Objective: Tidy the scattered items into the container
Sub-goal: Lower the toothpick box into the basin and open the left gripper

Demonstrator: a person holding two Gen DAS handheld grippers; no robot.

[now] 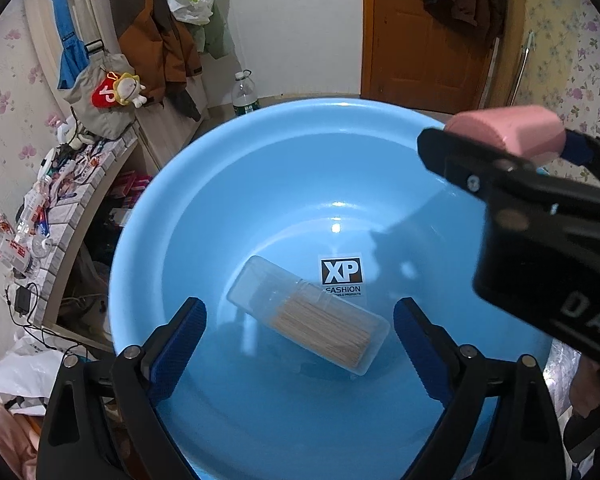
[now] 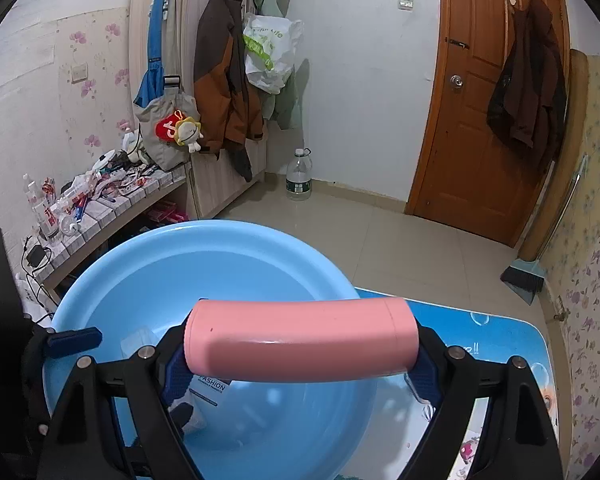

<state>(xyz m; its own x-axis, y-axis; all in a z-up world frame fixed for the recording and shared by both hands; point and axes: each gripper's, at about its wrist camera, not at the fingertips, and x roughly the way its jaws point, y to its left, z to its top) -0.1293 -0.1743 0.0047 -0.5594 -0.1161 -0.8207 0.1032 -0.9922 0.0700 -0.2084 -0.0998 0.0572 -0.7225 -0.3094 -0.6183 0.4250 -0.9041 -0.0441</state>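
Left claw [image 1: 296,344] wide, empty, angled down over basin [image 1: 172,184]; right claw [image 2: 300,360] clamping pink cylinder [image 2: 300,340] above.

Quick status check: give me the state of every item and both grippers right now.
blue basin: upright, holds one item
toothpick box: lying on its side in the basin, released
pink cylinder: held crosswise above the basin
left gripper: open, empty, over the toothpick box
right gripper: shut on the pink cylinder
door: closed
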